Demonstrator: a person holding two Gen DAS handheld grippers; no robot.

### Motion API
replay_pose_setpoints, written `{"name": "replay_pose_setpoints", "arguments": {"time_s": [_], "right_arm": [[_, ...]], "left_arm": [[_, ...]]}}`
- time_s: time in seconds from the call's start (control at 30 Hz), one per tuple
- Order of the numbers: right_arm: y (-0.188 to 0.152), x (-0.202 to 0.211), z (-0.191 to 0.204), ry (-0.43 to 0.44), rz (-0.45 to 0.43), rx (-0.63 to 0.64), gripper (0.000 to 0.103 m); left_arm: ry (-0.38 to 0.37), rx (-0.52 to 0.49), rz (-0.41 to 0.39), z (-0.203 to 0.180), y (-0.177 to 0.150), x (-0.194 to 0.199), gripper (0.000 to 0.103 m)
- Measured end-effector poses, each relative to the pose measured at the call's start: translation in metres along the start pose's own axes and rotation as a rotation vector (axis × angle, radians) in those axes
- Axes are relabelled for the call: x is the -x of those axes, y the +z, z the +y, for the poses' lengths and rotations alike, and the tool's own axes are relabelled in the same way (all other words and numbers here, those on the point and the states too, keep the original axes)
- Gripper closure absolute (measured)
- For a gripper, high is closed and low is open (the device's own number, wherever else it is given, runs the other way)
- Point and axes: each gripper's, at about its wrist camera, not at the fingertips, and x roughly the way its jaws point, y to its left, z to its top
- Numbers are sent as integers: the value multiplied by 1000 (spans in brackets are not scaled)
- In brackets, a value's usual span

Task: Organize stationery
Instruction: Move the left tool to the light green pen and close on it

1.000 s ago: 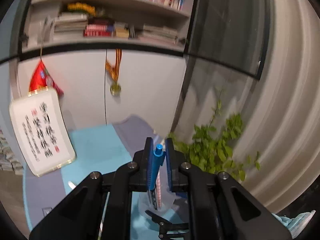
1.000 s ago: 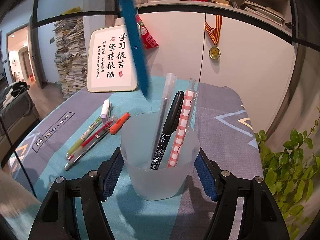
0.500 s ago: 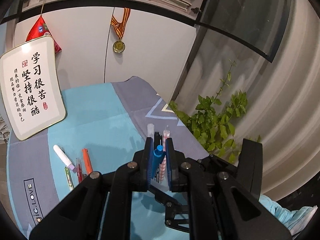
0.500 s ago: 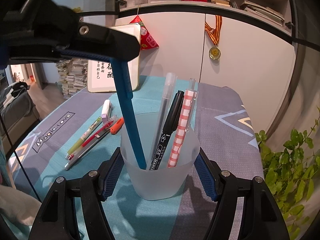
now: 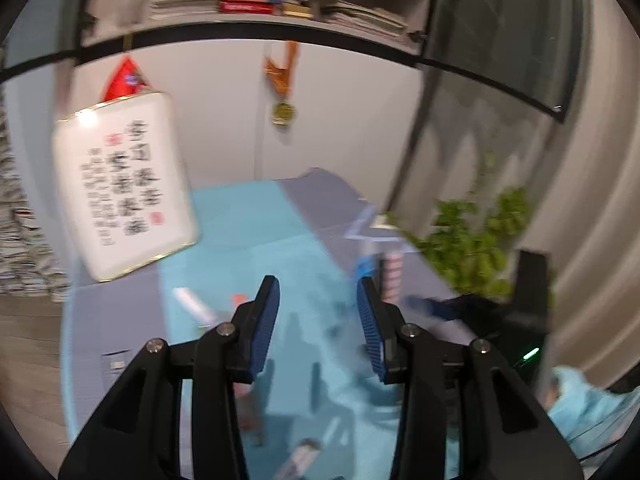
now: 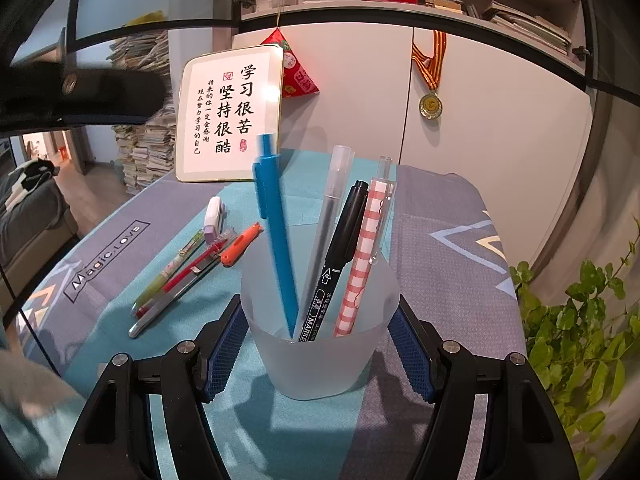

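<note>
Blue pen [image 6: 276, 232] is seen in cup [image 6: 320, 356], clamped by right gripper [image 6: 318, 344], only there; left gripper [image 5: 316, 328], just opened, is shown empty over blurred desk [image 5: 248, 232].

pen [image 6: 276, 236] – blue | cup [image 6: 320, 360] – frosted white | checked pen [image 6: 362, 260] – red-white

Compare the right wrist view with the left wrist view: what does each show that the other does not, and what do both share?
Only the right wrist view shows the frosted cup clearly, clamped in the right gripper, holding the blue pen, black marker and checked pen. Only the left wrist view shows the left gripper with its jaws apart and empty, having just been opening. Both share the calligraphy board, the medal and the plant.
</note>
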Motion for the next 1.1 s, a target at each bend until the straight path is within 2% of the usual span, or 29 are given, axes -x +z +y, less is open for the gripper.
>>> {"name": "replay_pose_setpoints", "arguments": {"time_s": [0.17,0.37,0.57,0.7,0.73,1.0,1.1], "right_arm": [[1,0,1,-2,0,1,32],[1,0,2,-6,3,3,32],[1,-1,2,-7,4,2,32],[1,-1,1,-6,3,1,32],[1,-1,2,-5,3,0,32],[3,-1,1,-4,3,-3,32],[3,-1,1,-4,3,-5,32]], "left_arm": [[124,45,82,42,-31,-14,67],[193,106,187,76,-50,-58,67],[226,104,243,92,-55,-101,70],[206,139,295,100,-55,-121,89],[197,147,305,101,-55,-124,91],[214,140,329,98,-49,-137,92],[190,172,324,100,-49,-131,95]]}}
